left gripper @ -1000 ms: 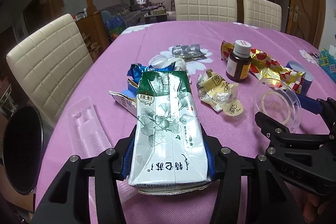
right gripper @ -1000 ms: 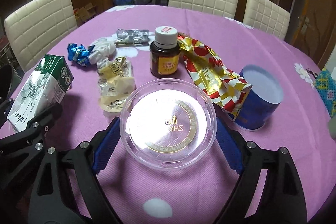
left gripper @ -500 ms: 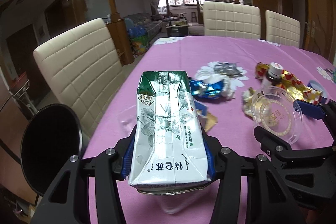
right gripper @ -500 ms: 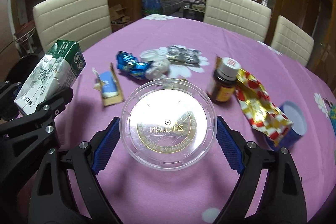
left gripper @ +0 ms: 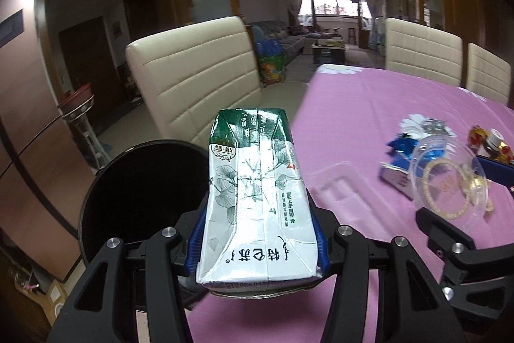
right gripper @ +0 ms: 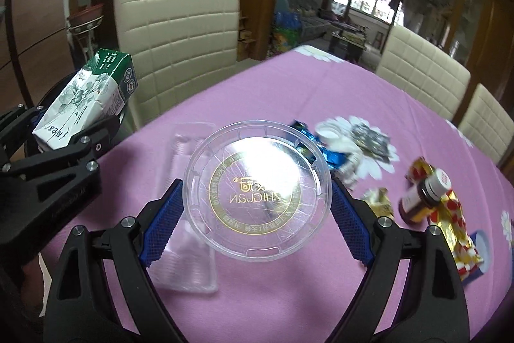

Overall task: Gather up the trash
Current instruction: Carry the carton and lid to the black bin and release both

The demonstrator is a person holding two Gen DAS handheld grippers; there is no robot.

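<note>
My left gripper [left gripper: 257,240] is shut on a white and green milk carton [left gripper: 257,198], held in the air at the table's left edge, beside the open black trash bin [left gripper: 141,198]. The carton also shows in the right wrist view [right gripper: 86,98]. My right gripper [right gripper: 257,201] is shut on a clear round plastic lid [right gripper: 257,185] with gold print, held above the pink tablecloth [right gripper: 289,92]. The lid also shows in the left wrist view [left gripper: 449,179].
A clear plastic tray [right gripper: 189,214] lies under the lid. Blue wrappers [right gripper: 331,153], a brown medicine bottle [right gripper: 424,198], a red-gold wrapper [right gripper: 456,230] and a blue cup [right gripper: 482,249] lie to the right. Cream chairs [left gripper: 199,79] stand around the table.
Both grippers have swung left with their loads. The carton has gone from over the table middle to its left edge by the bin. The lid has followed over the clear tray.
</note>
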